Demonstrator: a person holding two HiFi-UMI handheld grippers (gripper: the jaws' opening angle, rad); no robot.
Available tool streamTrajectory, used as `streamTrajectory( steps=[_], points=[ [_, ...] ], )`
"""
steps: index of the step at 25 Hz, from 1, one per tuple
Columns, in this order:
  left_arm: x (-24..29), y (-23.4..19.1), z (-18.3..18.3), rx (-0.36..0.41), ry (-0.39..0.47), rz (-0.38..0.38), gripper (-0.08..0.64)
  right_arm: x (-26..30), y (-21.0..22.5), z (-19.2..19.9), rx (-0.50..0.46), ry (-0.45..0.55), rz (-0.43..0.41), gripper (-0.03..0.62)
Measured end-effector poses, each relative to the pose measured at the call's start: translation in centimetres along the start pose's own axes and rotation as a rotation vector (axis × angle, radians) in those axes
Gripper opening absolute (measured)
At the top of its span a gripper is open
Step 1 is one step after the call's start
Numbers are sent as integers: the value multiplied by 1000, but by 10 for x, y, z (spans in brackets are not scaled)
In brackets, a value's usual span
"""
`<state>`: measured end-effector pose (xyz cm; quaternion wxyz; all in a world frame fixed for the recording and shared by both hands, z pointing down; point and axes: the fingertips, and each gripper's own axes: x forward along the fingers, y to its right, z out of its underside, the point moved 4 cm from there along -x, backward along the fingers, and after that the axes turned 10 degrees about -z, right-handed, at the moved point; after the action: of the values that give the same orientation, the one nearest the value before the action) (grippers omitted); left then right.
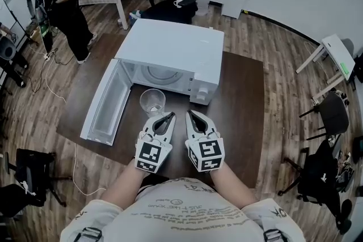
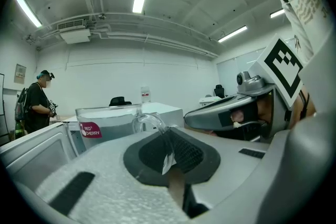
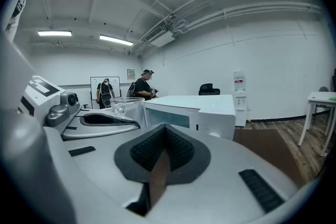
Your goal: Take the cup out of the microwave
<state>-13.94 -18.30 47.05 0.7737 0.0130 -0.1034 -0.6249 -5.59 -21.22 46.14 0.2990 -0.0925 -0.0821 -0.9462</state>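
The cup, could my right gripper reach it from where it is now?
Probably yes. The cup is out of the microwave, pinched by its handle in the left gripper. Nothing stands between it and the right gripper, whose jaws are shut and empty.

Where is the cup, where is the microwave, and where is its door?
cup [image 1: 152, 101]: head view, the middle of the clear cup, seen from above.
microwave [image 1: 173, 45]: head view, its flat white top.
door [image 1: 106, 100]: head view, the inner side of the open door.

Both the left gripper [image 1: 171, 115] and right gripper [image 1: 189, 113]: grey shells, dark ribbed pads [image 2: 185, 152], black-and-white marker cubes [image 1: 152, 155]. Cream printed shirt [image 1: 181, 213]; dark straps [image 1: 89, 233].
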Motion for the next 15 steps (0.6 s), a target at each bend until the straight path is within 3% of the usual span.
streamTrajectory(
  steps=[15],
  points=[
    [-1, 4, 2, -4, 0, 2, 15, -7, 2, 2, -10, -8, -12, 14]
  ],
)
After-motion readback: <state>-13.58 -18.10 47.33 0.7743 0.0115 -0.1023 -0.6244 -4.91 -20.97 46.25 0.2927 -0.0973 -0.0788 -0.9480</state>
